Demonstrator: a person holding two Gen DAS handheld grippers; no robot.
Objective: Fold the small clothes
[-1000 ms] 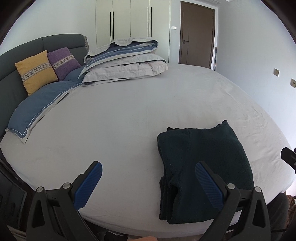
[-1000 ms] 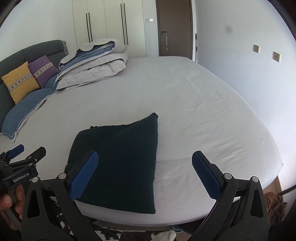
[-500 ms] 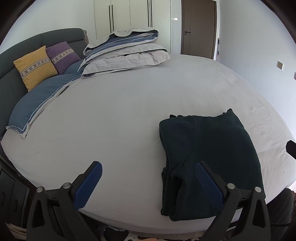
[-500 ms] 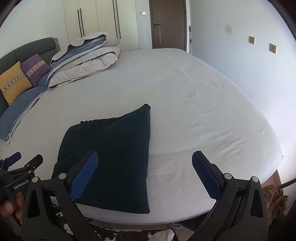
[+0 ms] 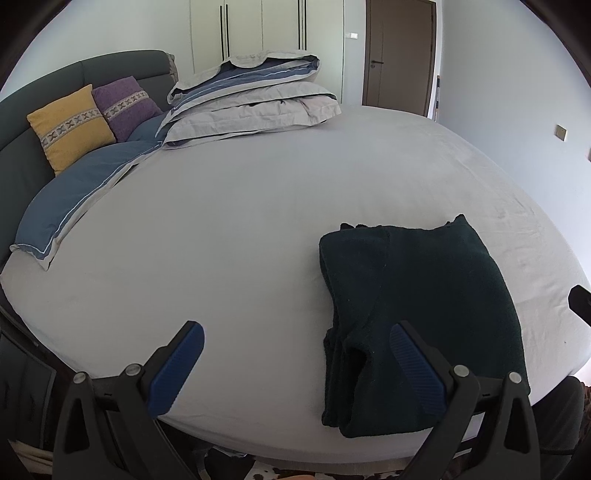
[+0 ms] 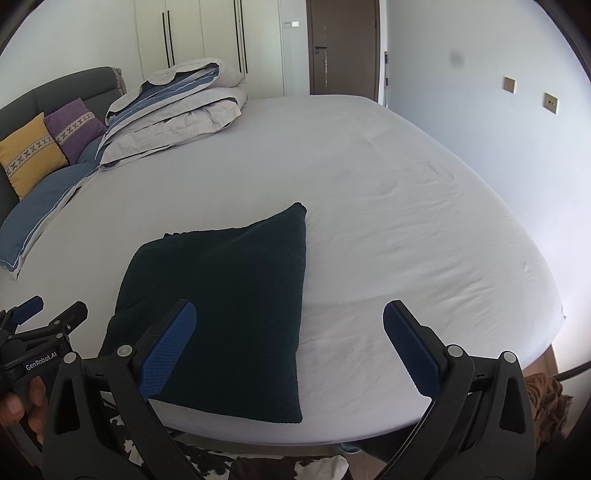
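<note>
Risk of a spoiled fold near the bed edge

The bed (image 5: 258,206) carries the folded dark garment (image 6: 229,295) close to its near edge, where slipping off is judged possible if nudged. Loose layers at its near-left corner could be unfolded by a snag. Left tongs (image 5: 295,354) and right tongs (image 6: 288,332) are held wide apart, empty.

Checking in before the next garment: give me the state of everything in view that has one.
Dark garment: folded, flat near the bed's front edge.
Left tool: open, empty, above the bed.
Right tool: open, empty.
Duvet: folded, stacked.
Door: closed.
Wardrobe doors: closed.
Yellow cushion: upright against the headboard.
</note>
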